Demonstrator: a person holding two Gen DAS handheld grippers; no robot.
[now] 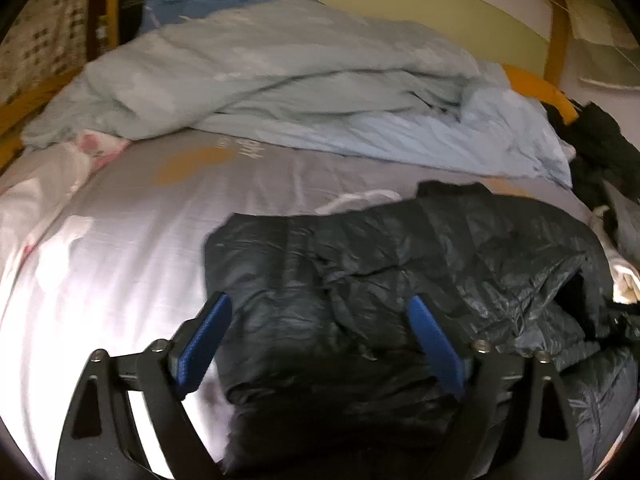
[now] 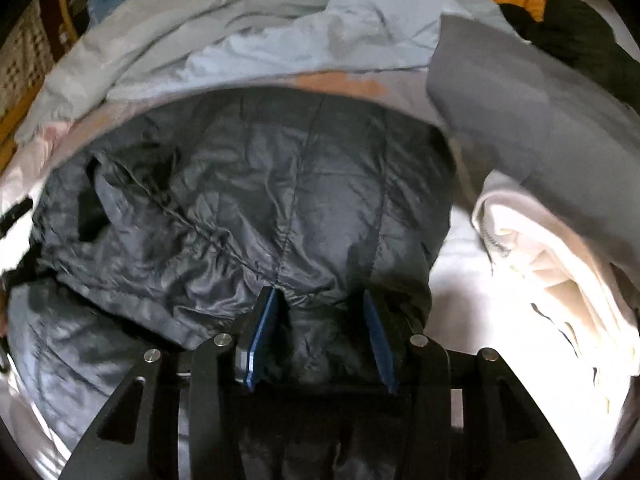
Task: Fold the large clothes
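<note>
A dark quilted puffer jacket (image 1: 400, 280) lies crumpled on the grey bed sheet (image 1: 140, 240). My left gripper (image 1: 320, 308) is open, its blue pads spread wide over the jacket's left folded part. In the right wrist view the same jacket (image 2: 248, 184) fills the middle. My right gripper (image 2: 320, 296) is open, its pads standing either side of a fold of the jacket's near edge; I cannot tell whether they touch it.
A pale blue duvet (image 1: 280, 80) is heaped at the back of the bed. A grey garment (image 2: 520, 112) and a cream garment (image 2: 552, 264) lie to the right. Dark clothes (image 1: 600, 152) sit at the far right by an orange wooden frame (image 1: 556, 40).
</note>
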